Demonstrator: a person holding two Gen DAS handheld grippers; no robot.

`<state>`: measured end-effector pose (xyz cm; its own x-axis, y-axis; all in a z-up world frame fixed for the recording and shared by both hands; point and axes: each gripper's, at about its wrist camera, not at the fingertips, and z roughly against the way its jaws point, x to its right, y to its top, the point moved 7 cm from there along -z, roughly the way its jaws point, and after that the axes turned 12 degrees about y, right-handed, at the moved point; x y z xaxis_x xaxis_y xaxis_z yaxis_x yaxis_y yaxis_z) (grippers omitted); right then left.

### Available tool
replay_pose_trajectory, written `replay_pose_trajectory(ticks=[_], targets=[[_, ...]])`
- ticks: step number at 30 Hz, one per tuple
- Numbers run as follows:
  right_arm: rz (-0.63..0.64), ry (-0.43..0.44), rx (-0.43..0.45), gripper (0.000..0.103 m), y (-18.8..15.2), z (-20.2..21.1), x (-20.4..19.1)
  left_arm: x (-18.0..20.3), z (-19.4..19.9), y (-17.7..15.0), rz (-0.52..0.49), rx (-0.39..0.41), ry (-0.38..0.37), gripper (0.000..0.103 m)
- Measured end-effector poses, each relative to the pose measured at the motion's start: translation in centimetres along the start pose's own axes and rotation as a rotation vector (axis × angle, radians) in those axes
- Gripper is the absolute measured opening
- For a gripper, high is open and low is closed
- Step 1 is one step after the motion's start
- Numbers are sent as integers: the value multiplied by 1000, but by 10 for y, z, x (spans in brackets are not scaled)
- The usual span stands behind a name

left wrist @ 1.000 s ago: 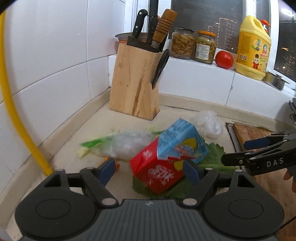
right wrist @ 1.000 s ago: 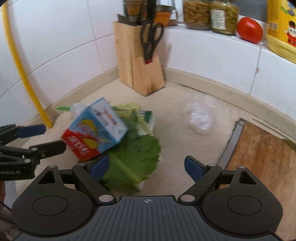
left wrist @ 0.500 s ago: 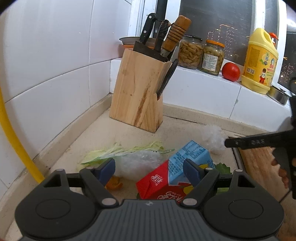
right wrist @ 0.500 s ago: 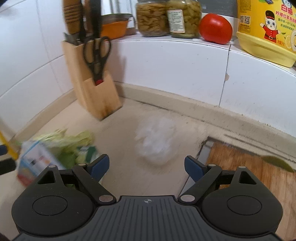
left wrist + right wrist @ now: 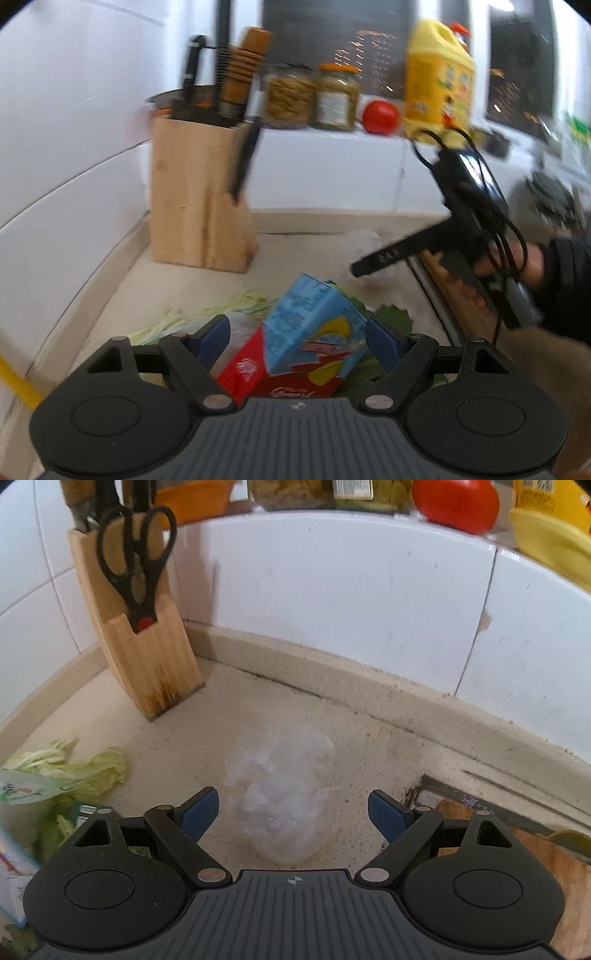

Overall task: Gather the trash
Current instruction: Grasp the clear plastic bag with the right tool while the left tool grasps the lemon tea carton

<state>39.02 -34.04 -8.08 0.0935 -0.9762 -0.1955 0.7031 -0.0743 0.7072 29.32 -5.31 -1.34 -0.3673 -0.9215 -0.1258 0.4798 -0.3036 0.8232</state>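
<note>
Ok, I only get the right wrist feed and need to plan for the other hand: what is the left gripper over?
Observer: The left gripper hangs over a blue and red drink carton that lies tilted on the counter.
Operator: Is it gripped?
Observer: No. The fingers stand open on either side of it, and neither pad presses it.
Operator: Anything underneath?
Observer: A dark green leaf, showing past the carton's right side.
</note>
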Motion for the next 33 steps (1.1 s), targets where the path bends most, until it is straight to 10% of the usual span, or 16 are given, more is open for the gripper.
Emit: replay_pose_trajectory(ticks=[9,15,22,29,33], targets=[[-3,44,-42,51,-9,-7,-1,20,-30,-7,-147,-121,-70,75],[-16,96,-44,42,-25,17,-7,46,10,-25,-194,-121,-131,74],[3,130,-61,44,-47,39,-20,53,13,-34,-212,-123,-90,77],[53,117,-44,77,-41,40,-24,60,-2,-42,-338,-145,-54,85],[59,96,-43,79,-40,32,-24,60,-15,-51,-342,-200,-53,86]])
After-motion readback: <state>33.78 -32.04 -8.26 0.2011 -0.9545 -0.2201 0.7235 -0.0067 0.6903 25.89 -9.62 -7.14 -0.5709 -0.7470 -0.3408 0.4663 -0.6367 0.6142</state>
